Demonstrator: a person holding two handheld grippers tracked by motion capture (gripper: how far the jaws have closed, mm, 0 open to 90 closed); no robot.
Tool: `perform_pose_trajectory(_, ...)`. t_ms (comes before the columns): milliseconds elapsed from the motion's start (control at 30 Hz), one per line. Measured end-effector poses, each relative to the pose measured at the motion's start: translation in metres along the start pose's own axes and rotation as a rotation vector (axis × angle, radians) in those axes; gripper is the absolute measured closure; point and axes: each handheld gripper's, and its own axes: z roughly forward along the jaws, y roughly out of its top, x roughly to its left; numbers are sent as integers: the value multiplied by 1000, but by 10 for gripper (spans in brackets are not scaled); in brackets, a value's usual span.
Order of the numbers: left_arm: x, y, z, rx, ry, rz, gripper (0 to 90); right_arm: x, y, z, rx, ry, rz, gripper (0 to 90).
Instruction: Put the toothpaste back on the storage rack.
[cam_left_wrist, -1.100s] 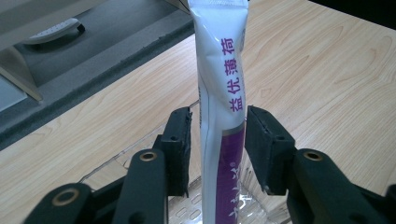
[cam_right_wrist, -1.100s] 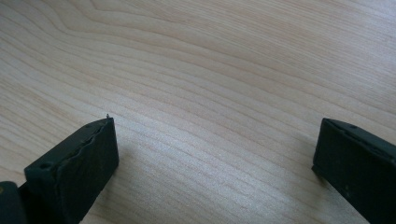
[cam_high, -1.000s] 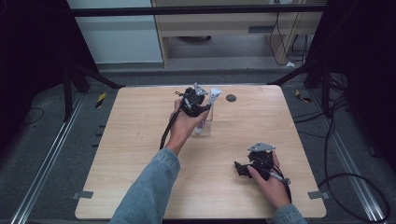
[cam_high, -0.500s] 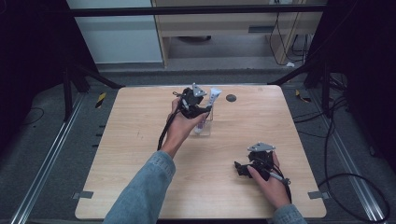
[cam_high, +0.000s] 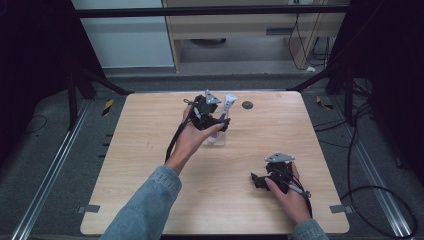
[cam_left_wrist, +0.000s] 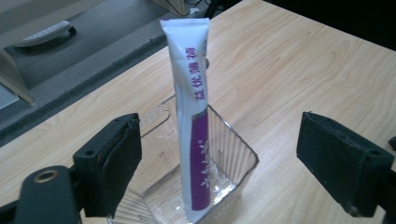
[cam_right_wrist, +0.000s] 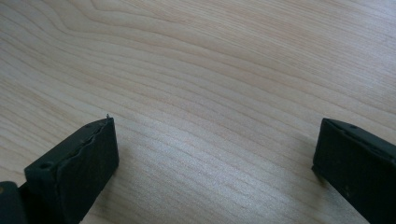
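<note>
While we look down from the high view, we see the left gripper (cam_high: 216, 119) at the far middle of the table (cam_high: 140, 165), just beside a white and purple tube (cam_high: 223, 117) that stands in a clear cup (cam_high: 217, 138), and the right gripper (cam_high: 261, 181) resting low near the right front edge, well apart from them. Along the left gripper view, our jaws have just been opening and stand wide on either side of the tube (cam_left_wrist: 190, 116), which leans upright in the ribbed cup (cam_left_wrist: 233, 161), neither pad touching it. From the right gripper view, our jaws are spread apart over bare wood (cam_right_wrist: 210, 84), grasping nothing.
</note>
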Motion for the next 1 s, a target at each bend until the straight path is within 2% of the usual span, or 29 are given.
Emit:
perform_pose_trajectory(133, -6, -2, -5, 8, -18, 12, 111, 0, 0, 0, 1, 1, 1, 4)
perform_pose_trajectory(333, -10, -7, -11, 21, -21, 29, 100, 0, 0, -1, 5, 5, 10, 3)
perform_pose_trajectory(600, -19, -9, -20, 8, -34, 42, 91, 1, 0, -1, 5, 5, 11, 3)
perform_pose_trajectory(733, -22, -10, -23, 10, -42, 61, 83, 1, 0, -1, 5, 5, 10, 4)
perform_pose_trajectory(800, -24, -11, -24, 10, -52, 55, 81, 0, 0, -1, 5, 4, 10, 3)
perform_pose_trajectory(900, -26, -14, -26, 25, -35, 85, 73, 0, 0, -1, 6, 4, 10, 3)
perform_pose_trajectory(1000, -26, -20, -27, 35, -39, 79, 71, 0, 0, 0, 5, 5, 10, 4)
